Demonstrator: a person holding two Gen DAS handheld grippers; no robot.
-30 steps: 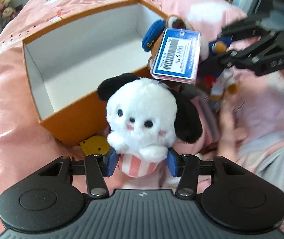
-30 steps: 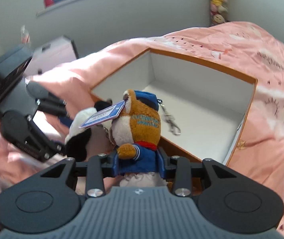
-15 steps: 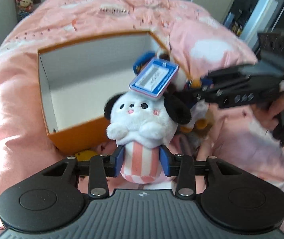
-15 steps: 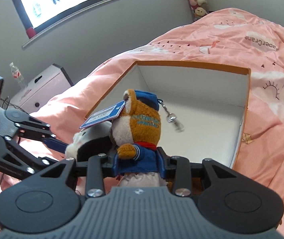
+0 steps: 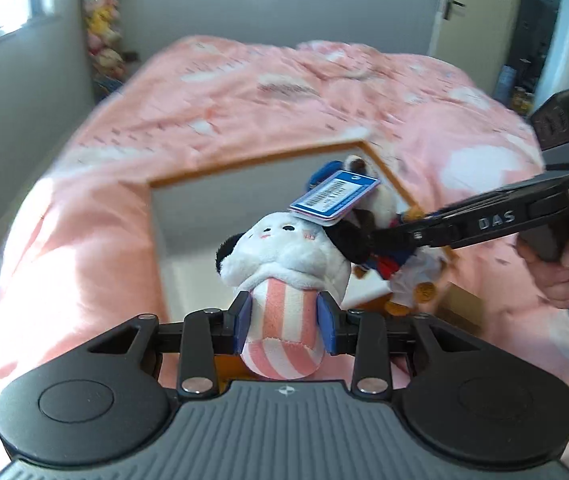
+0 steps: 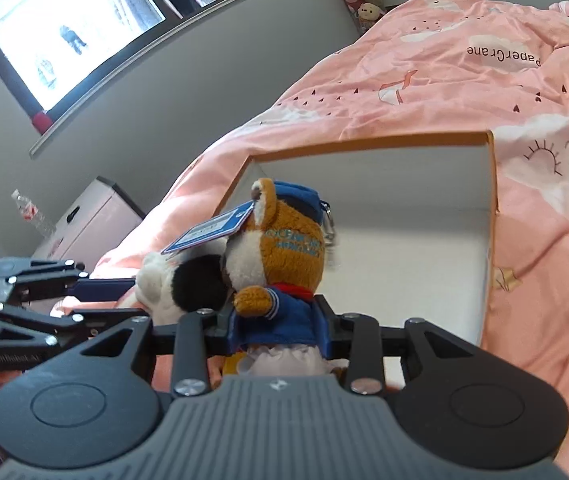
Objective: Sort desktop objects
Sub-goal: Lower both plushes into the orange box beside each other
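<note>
Left wrist view: the left claw [image 5: 284, 322] has its blue pads pressed into the pink-and-white striped base of the white dog plush [image 5: 286, 254], and its jaws are closing a little more on it. The plush stands upright above the near wall of the orange box [image 5: 258, 160], which lies open on the pink bed [image 5: 84, 208]. The right claw [image 5: 394, 236] comes in from the right edge of this view with the brown bear plush [image 5: 408, 276]; the bear's blue price tag [image 5: 334, 198] lies across the dog's head, and the two toys touch. A hand [image 5: 564, 264] grips that tool's handle.

Right wrist view: the right claw [image 6: 278, 326] is clamped, about half open, on the brown bear plush [image 6: 284, 252] at its blue jacket. The bear hangs over the box's near edge, with the white floor of the orange box [image 6: 488, 184] beyond it. The white dog plush [image 6: 182, 278] presses against its left side, in the left claw [image 6: 124, 296].

To do the step well, I judge the toys should be drawn apart first, so the tag and keychain clip do not snag. Each should then go forward past the near wall, low over the floor, one at a time. A high drop could bounce soft toys out.
</note>
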